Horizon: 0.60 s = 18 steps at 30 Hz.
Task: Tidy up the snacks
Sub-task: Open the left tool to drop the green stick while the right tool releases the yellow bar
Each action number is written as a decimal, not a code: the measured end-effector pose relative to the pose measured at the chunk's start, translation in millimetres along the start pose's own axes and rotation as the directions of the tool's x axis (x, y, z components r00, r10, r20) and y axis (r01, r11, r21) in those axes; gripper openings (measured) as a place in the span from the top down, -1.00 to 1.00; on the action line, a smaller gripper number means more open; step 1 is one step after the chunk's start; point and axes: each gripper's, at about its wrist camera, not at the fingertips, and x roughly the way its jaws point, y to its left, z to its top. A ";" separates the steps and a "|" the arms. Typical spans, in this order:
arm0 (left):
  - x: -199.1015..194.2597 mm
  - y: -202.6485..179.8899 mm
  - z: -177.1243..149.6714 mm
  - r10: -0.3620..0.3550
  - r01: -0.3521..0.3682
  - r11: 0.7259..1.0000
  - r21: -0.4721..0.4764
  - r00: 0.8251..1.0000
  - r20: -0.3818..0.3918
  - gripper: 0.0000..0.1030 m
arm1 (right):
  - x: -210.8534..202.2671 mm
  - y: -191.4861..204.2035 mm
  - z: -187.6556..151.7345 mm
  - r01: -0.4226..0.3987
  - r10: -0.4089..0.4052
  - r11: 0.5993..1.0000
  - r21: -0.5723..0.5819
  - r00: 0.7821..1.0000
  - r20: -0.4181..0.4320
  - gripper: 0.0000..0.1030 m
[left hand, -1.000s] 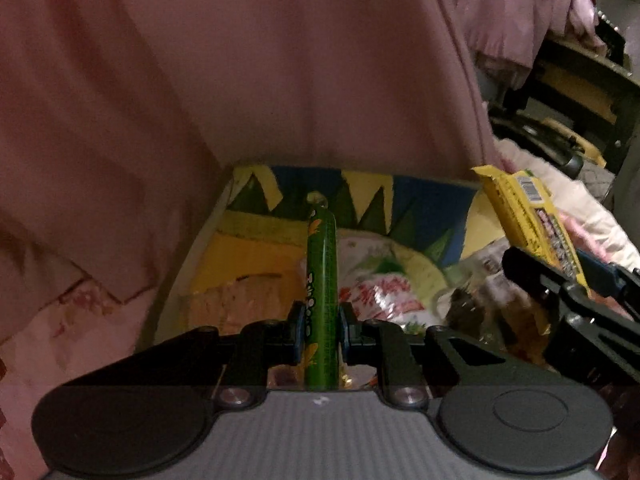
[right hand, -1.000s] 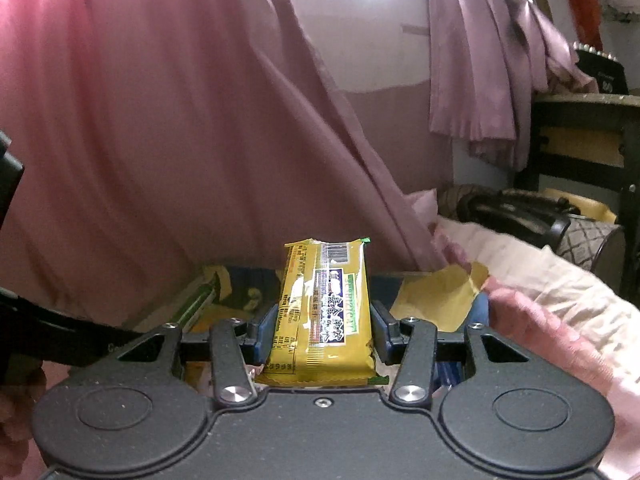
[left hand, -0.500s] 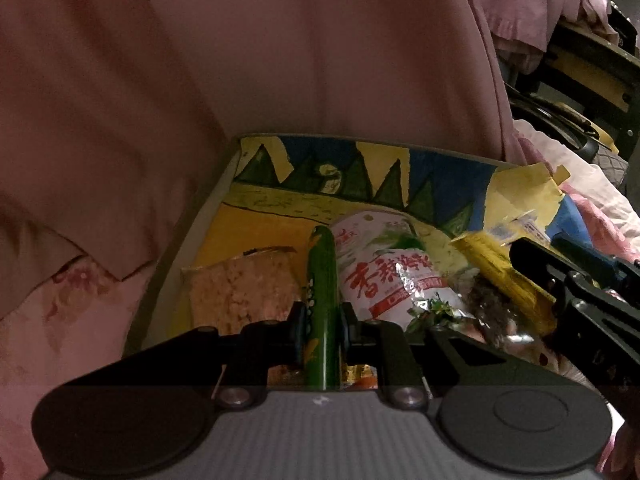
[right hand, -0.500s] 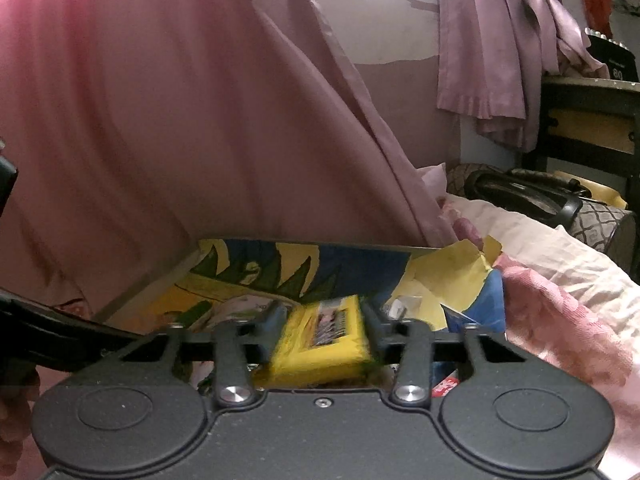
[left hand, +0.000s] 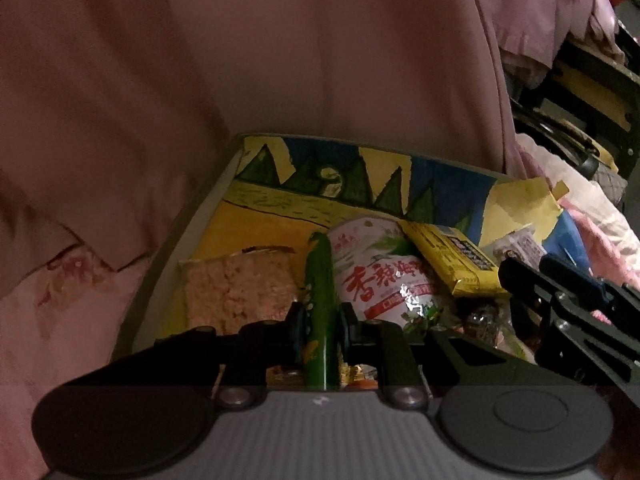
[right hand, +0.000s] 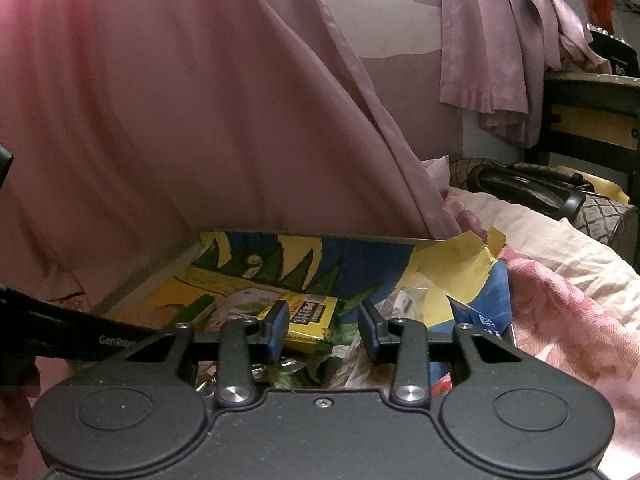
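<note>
My left gripper (left hand: 320, 322) is shut on a green stick snack (left hand: 319, 292) and holds it low inside a painted yellow, blue and green box (left hand: 360, 168). My right gripper (right hand: 323, 330) is open just above the box (right hand: 360, 258). A yellow wrapped bar (right hand: 310, 316) lies loose in the box just beyond its fingers; it also shows in the left wrist view (left hand: 452, 258). A white packet with red characters (left hand: 384, 272) and a clear-wrapped orange rice cracker (left hand: 240, 288) lie in the box. The right gripper also shows in the left wrist view (left hand: 568, 304).
A pink curtain (right hand: 200, 100) hangs right behind the box. Pink bedding (right hand: 560, 300) lies to the right, with a dark handbag (right hand: 532, 192) and dark furniture (right hand: 592, 120) beyond. Torn yellow paper (right hand: 452, 264) sticks up at the box's right corner.
Both grippers have come down into the box. My right gripper has opened and let go of the yellow bar, which now lies in the box. The left still grips the green stick.
</note>
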 end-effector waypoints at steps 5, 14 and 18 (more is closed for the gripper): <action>-8.5 3.2 1.1 0.004 -0.003 0.999 -0.036 1.000 0.026 0.52 | -4.5 0.8 1.6 0.002 -0.002 1.000 0.007 1.000 0.014 0.05; -49.3 18.8 4.4 0.052 -0.038 0.994 -0.107 0.989 0.136 -0.36 | -31.0 1.0 15.9 0.019 -0.021 0.999 0.028 0.998 0.067 -0.32; -72.4 28.6 7.5 0.082 -0.057 0.989 -0.135 0.979 0.185 -0.70 | -50.0 1.6 24.3 0.026 -0.029 0.999 0.035 0.995 0.096 -0.51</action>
